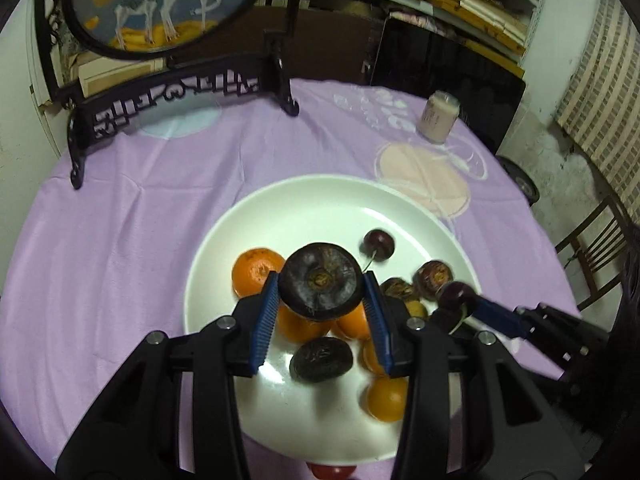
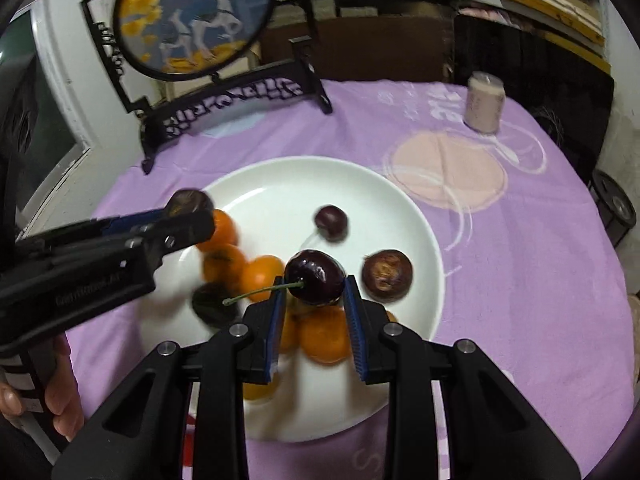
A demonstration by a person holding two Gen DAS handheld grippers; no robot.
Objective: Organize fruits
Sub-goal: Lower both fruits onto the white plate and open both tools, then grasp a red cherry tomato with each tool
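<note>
A white plate (image 1: 280,208) on the purple cloth holds several oranges (image 1: 253,271), dark brown round fruits (image 1: 322,360) and a loose cherry (image 1: 378,242). My left gripper (image 1: 320,292) is shut on a dark brown round fruit (image 1: 320,284) and holds it above the plate. It also shows in the right wrist view (image 2: 188,204). My right gripper (image 2: 316,292) is shut on a dark cherry (image 2: 316,276) with a green stem, above the oranges (image 2: 324,332). It shows in the left wrist view (image 1: 460,300) at the plate's right rim. The plate (image 2: 280,184) holds another cherry (image 2: 331,222) and a brown fruit (image 2: 387,275).
A black carved stand with a round painted screen (image 1: 160,4) stands at the table's far left. A small pale jar (image 1: 438,117) stands at the far right. A red fruit (image 1: 332,470) lies by the plate's near rim. A wooden chair (image 1: 600,248) is right of the table.
</note>
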